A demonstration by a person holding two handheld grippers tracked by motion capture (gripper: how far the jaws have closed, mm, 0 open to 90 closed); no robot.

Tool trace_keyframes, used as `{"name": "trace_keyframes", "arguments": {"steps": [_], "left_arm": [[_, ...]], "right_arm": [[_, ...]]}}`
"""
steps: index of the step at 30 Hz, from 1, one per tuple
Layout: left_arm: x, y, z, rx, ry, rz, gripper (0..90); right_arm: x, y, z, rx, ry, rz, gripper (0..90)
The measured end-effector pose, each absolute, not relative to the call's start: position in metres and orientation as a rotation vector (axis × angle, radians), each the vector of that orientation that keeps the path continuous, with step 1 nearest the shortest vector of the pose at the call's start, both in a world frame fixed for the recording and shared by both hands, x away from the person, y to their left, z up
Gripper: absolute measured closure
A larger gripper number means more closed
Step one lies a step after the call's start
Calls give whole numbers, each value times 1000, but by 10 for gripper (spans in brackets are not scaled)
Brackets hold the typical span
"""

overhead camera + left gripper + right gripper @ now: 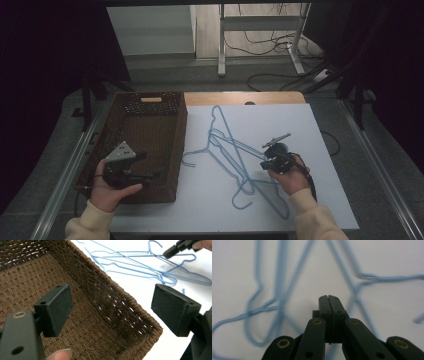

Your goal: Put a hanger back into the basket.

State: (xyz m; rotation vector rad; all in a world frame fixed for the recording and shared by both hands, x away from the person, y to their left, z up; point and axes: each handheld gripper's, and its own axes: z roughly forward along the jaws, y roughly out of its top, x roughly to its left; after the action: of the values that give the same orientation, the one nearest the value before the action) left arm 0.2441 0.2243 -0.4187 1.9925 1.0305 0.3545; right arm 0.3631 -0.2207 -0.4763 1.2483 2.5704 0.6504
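Observation:
Several light-blue wire hangers lie tangled on the white table top, to the right of a brown wicker basket. My left gripper hovers over the basket's near right corner, its jaws wide open with nothing between them. In the left gripper view its pads straddle the basket wall, with the hangers and the right gripper beyond. My right gripper hangs over the right side of the hanger pile. Its jaws are pressed shut on nothing, above blurred hanger wires.
The basket's inside shows only bare weave. A wooden strip runs along the table's far edge. Metal rails flank the table. Beyond it are a white stand and floor cables. Dark curtains close both sides.

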Motion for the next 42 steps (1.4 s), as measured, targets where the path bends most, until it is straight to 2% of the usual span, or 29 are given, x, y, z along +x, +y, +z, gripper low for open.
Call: {"name": "trace_keyframes", "arguments": {"steps": [2, 8, 14, 20, 22, 28, 42], "left_arm": [[244, 225, -419, 1991, 1032, 354, 174], [245, 224, -419, 1996, 1032, 355, 174], [245, 225, -420, 1994, 1036, 353, 174], [244, 225, -418, 1992, 1031, 357, 174], [244, 225, -419, 1993, 1031, 356, 174], [244, 223, -419, 1997, 1029, 355, 174], [244, 216, -415, 1996, 1008, 368, 179]], "right_arm": [[370, -229, -478, 1291, 2541, 638, 897], [386, -233, -485, 1360, 2511, 599, 759], [383, -225, -492, 1351, 2543, 527, 711], [380, -222, -497, 1340, 2552, 489, 721], [379, -218, -496, 1334, 2555, 476, 787], [381, -219, -496, 1348, 2547, 465, 867], [372, -236, -472, 1226, 2503, 654, 873]]}}
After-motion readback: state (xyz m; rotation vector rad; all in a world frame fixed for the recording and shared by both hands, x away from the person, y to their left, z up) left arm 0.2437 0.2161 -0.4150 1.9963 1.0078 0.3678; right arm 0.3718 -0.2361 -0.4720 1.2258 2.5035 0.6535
